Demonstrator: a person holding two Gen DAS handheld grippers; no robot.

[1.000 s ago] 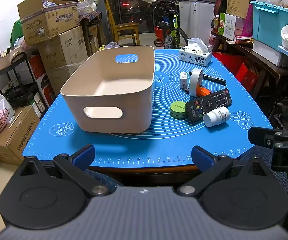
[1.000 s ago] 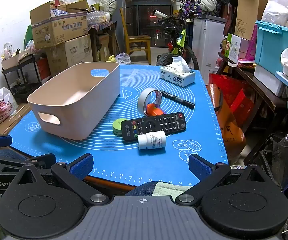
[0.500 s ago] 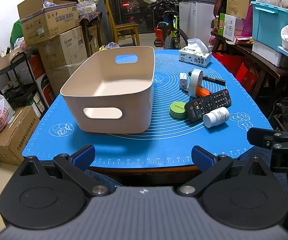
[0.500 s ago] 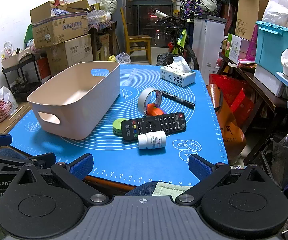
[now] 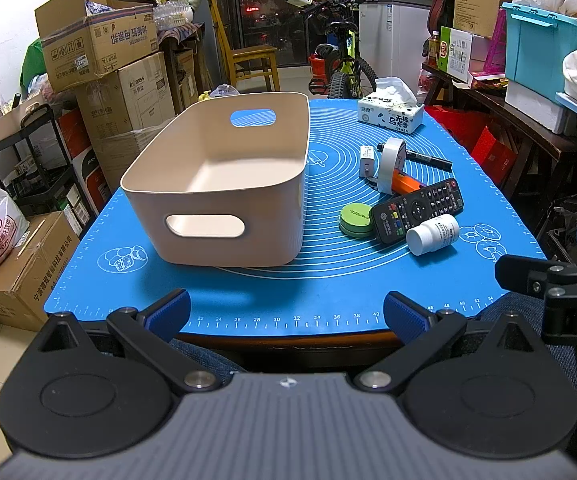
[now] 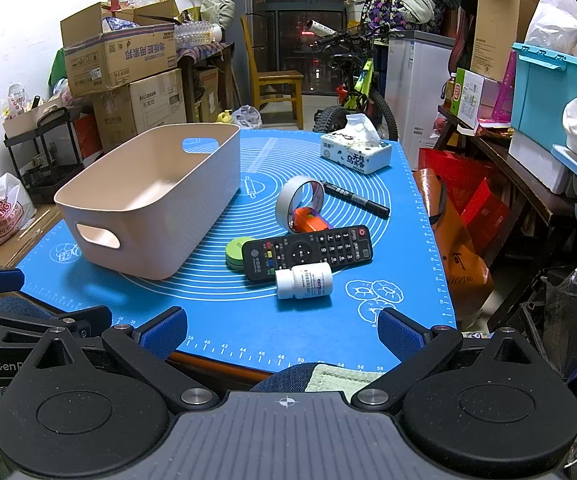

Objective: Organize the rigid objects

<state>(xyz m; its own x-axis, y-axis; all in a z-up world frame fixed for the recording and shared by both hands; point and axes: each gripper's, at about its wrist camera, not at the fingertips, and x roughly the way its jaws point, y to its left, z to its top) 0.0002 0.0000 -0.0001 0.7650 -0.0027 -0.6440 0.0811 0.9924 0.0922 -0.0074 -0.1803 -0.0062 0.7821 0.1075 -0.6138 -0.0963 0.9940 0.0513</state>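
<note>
An empty beige bin [image 5: 224,176] [image 6: 156,200] stands on the left of the blue mat [image 5: 328,280] [image 6: 248,312]. To its right lie a black remote [image 5: 416,210] [image 6: 308,252], a white pill bottle [image 5: 432,234] [image 6: 304,280], a green round tin [image 5: 354,220] [image 6: 234,252], a tape roll [image 5: 390,164] [image 6: 298,200], an orange object [image 5: 404,184] [image 6: 308,218], a black marker [image 5: 428,158] [image 6: 354,198] and a white charger [image 5: 367,160]. My left gripper [image 5: 286,314] and right gripper [image 6: 282,332] are open and empty at the table's near edge.
A tissue box [image 5: 390,116] [image 6: 354,154] sits at the mat's far right. Cardboard boxes [image 5: 100,48] stack at the left. A bicycle [image 6: 352,84], a yellow chair [image 6: 276,80] and cluttered shelves with a teal crate [image 5: 540,52] surround the table.
</note>
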